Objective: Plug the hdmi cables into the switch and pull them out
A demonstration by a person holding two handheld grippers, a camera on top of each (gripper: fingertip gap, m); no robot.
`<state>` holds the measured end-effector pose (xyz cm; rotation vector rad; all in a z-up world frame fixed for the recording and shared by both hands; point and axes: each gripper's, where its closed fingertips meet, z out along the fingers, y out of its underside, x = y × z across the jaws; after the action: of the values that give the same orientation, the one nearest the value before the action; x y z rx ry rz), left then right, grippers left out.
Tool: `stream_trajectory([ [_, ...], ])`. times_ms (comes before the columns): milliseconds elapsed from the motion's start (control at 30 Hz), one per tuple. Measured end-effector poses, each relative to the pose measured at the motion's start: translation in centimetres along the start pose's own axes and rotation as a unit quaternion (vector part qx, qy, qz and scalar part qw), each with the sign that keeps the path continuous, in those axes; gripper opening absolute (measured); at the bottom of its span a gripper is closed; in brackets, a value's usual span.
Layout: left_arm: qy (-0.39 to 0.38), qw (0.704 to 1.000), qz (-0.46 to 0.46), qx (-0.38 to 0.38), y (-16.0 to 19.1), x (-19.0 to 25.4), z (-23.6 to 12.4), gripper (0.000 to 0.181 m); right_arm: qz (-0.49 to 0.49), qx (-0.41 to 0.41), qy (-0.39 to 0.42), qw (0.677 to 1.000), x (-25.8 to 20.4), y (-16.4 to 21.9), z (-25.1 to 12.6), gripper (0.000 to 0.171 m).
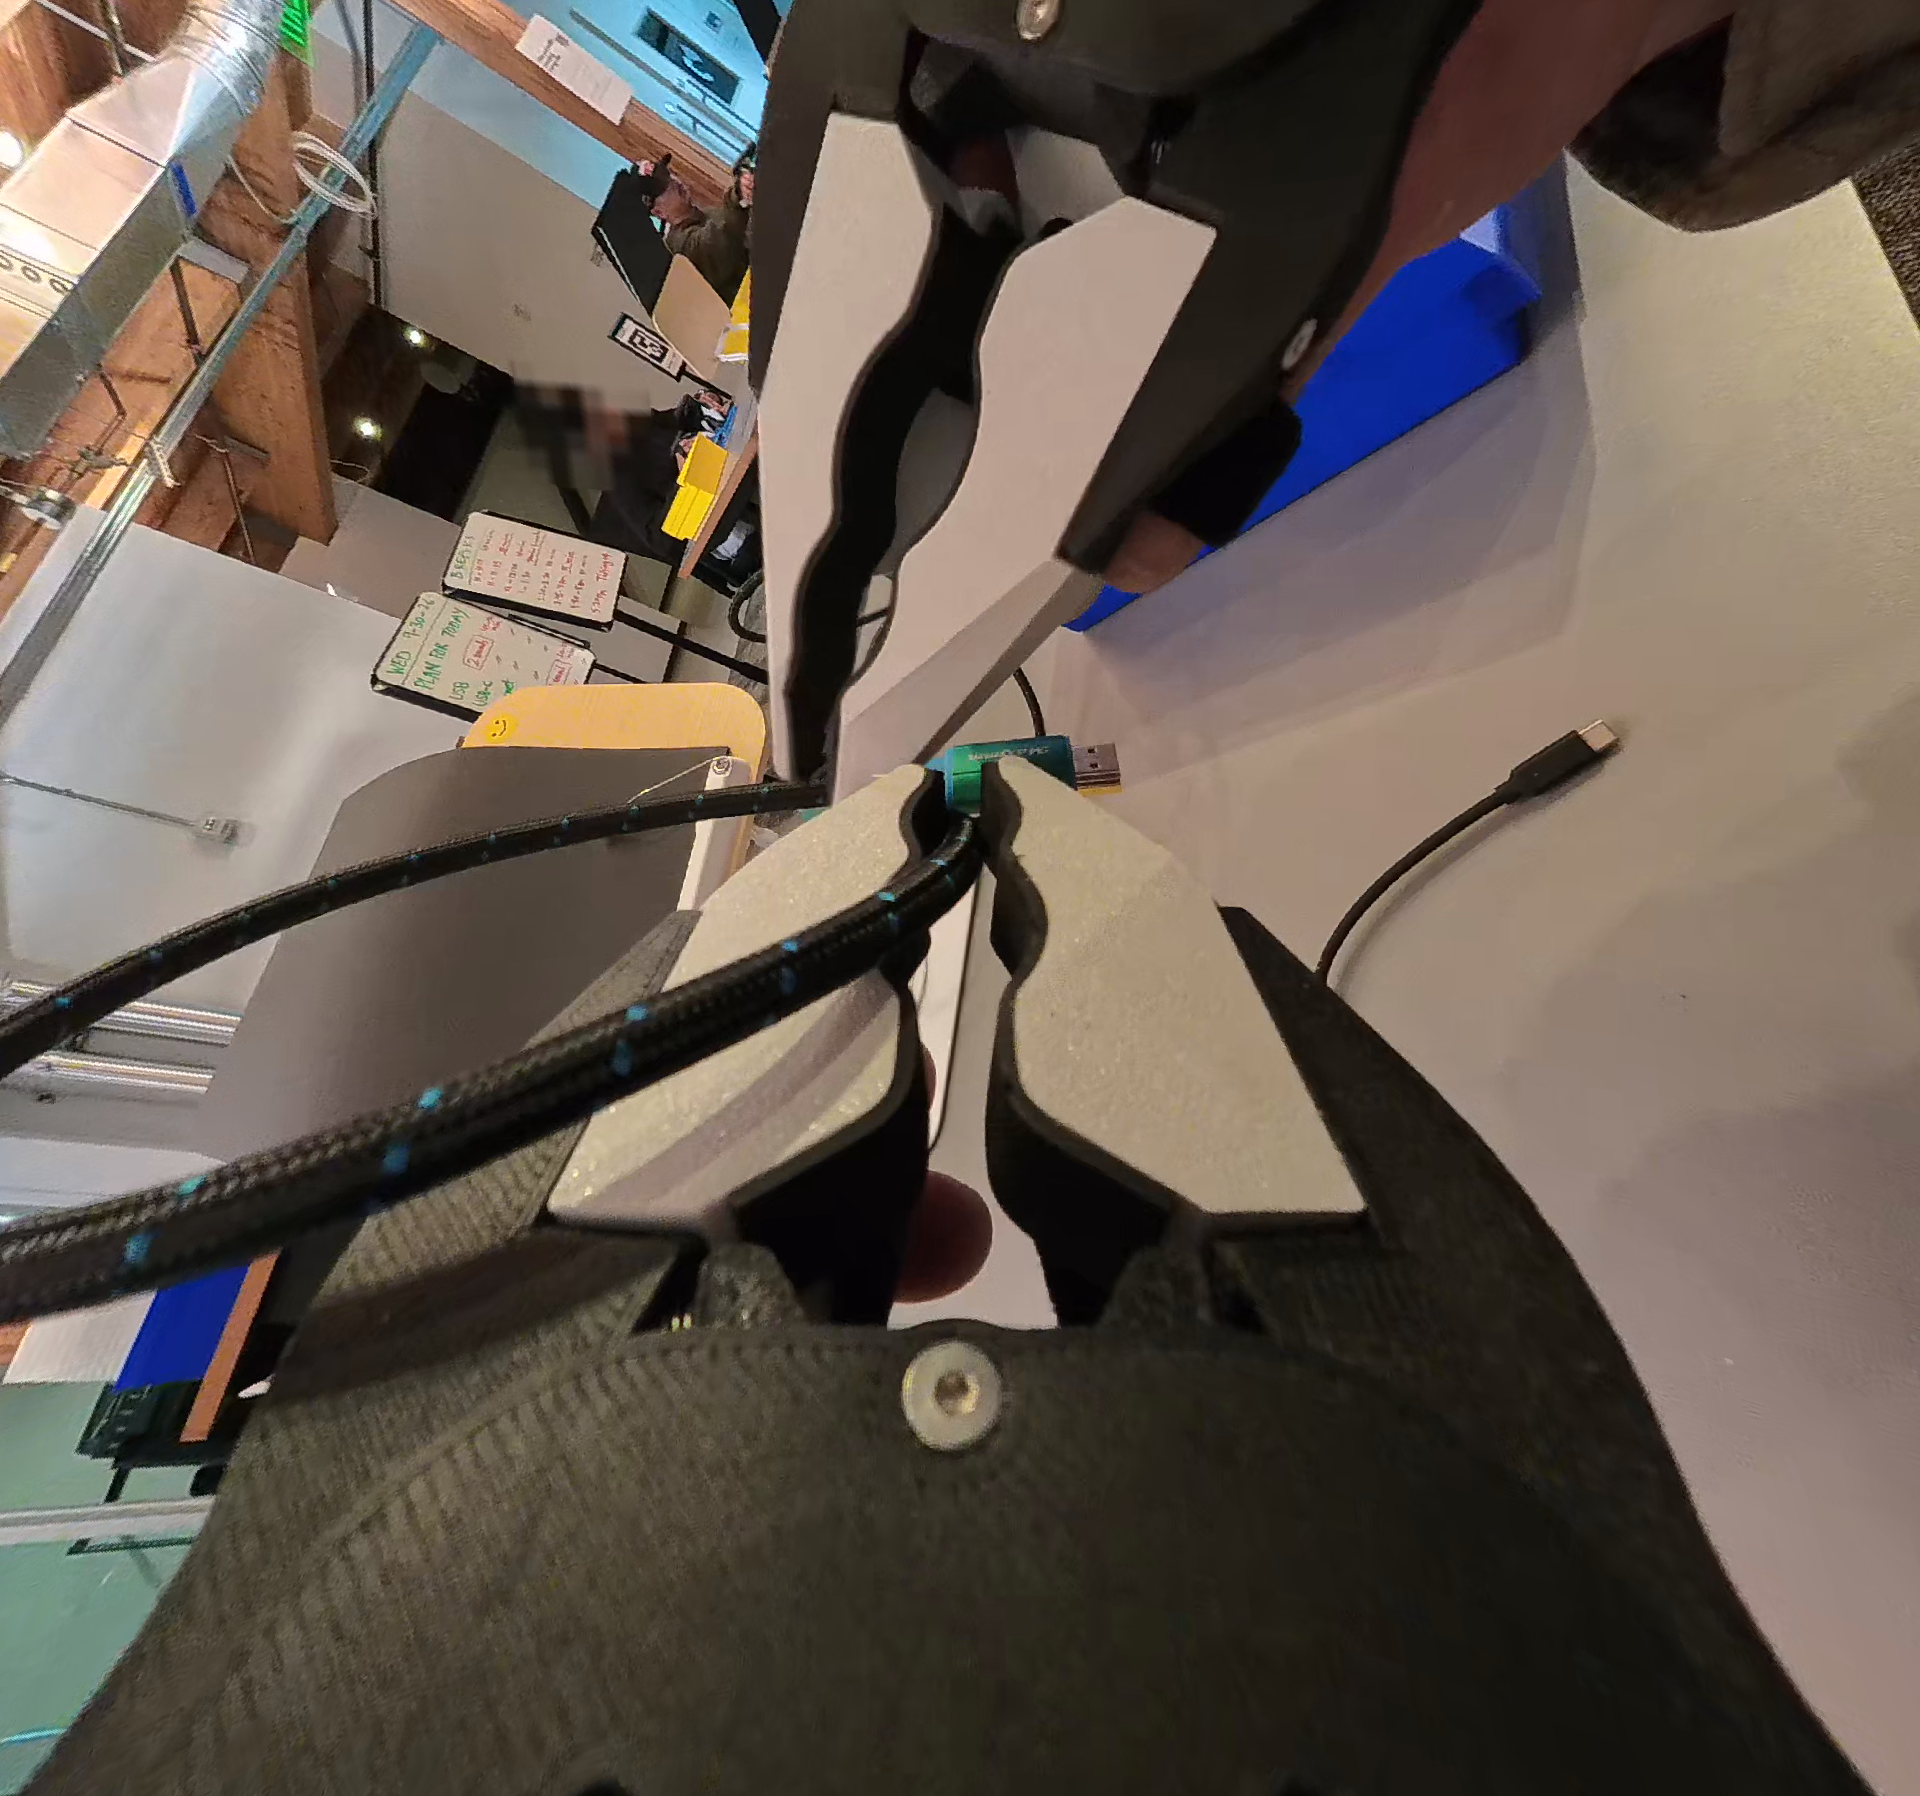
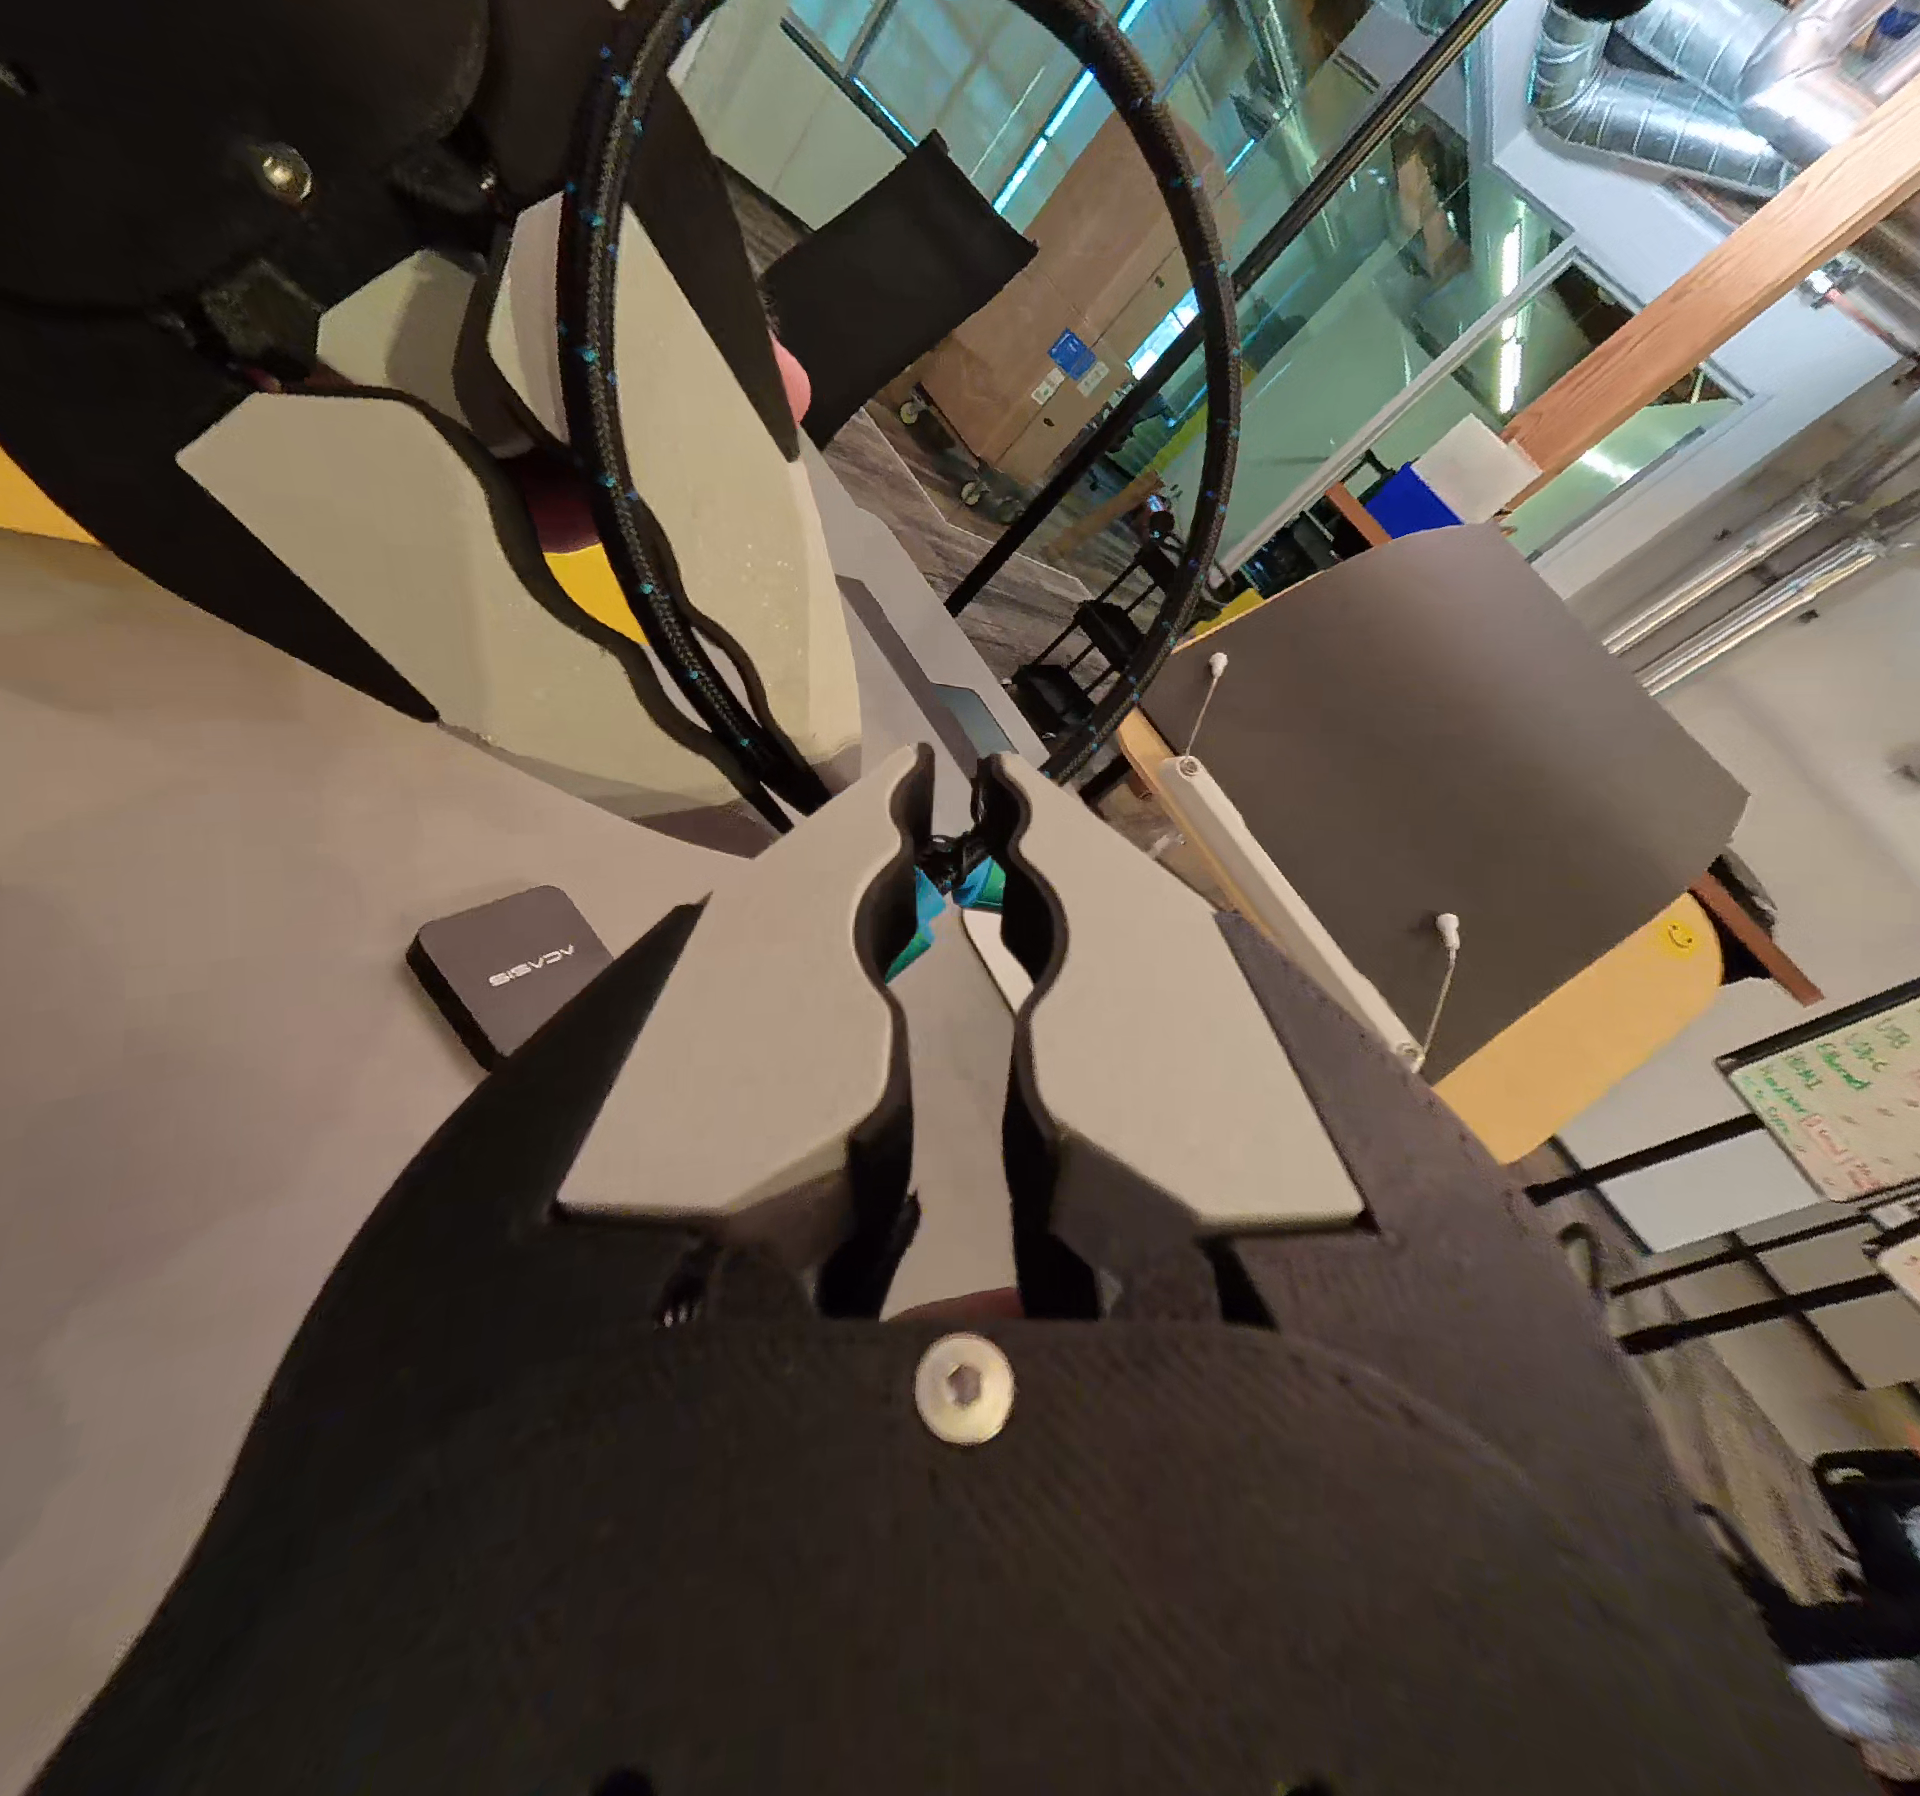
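Pale grey counter [image 1: 1558, 1071] underfoot, matte and smooth, tilted hard in both wrist views. Left hand-held gripper [image 1: 961, 796] clenched on the braided black HDMI cable [image 1: 644, 1019] right behind its teal plug [image 1: 997, 770], metal tip poking out past the fingers above the counter. Cable flecked with blue, looping off to the left and back round. Right hand-held gripper [image 2: 956, 790] pinched around the same cable near the teal end, just a sliver of teal showing between its fingers; big loop of cable [image 2: 1216, 292] arching overhead. Small dark flat box, the switch [image 2: 509, 967], lying flat on the counter left of the right gripper, well apart from the plug. Thin black USB-C lead [image 1: 1455, 832] resting loose on the counter to the right. Blue bin [image 1: 1403, 375] at the far counter edge. Beyond: open workshop room, exposed wooden beams [image 1: 436, 1], silver ductwork [image 2: 1662, 84], glass partitions, two whiteboards [image 1: 488, 645] on stands, a dark grey chair back [image 2: 1455, 759] over a yellow-wood seat edge. People seated far off in the background.
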<state>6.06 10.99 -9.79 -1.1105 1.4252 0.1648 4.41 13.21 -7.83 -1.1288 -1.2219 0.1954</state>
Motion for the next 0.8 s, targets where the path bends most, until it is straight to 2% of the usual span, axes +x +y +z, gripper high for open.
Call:
stream_trajectory([
  [100,0.001,1.000,0.000,0.000,0.0,0.0,0.0,0.006,0.021,0.007,-0.001,1.000,0.4,0.1,-0.2,0.000],
  [800,-0.020,1.000,-0.019,0.000,0.4,-1.8,-0.7,0.006,0.025,0.003,-0.025,0.999,0.2,0.1,-0.4,0.000],
])
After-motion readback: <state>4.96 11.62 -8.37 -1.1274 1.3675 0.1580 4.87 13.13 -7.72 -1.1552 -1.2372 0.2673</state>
